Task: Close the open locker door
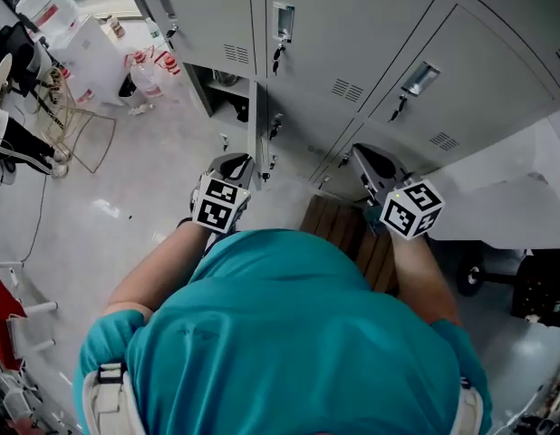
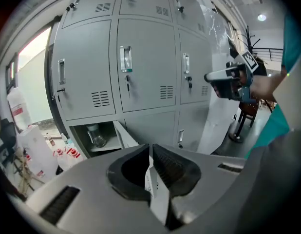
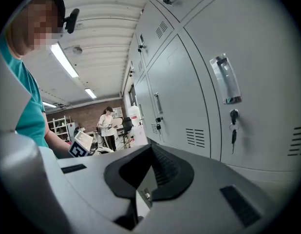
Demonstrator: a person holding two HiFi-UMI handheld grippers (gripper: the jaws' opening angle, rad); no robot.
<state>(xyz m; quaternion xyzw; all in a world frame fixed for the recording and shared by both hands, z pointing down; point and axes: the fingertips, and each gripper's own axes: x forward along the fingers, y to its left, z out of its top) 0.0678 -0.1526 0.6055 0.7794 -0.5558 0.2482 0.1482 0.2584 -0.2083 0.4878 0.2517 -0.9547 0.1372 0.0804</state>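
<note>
The open locker door [image 1: 253, 130] stands edge-on in the head view, swung out from a bottom-row compartment [image 1: 221, 93] of the grey lockers. The left gripper view shows the same door [image 2: 125, 134] beside the open compartment [image 2: 94, 135], which holds a glass jar. My left gripper [image 1: 233, 166] hangs just in front of the door's outer edge, its jaws shut [image 2: 150, 146] with nothing between them. My right gripper [image 1: 375, 166] is held further right, before closed lockers, its tips together [image 3: 151, 146] and empty.
A wooden stool [image 1: 339, 225] stands below the right gripper. Water jugs and bottles [image 1: 149, 71] sit on the floor left of the open locker, with a wire rack [image 1: 76, 125] beyond. A person [image 3: 107, 126] stands far back in the room.
</note>
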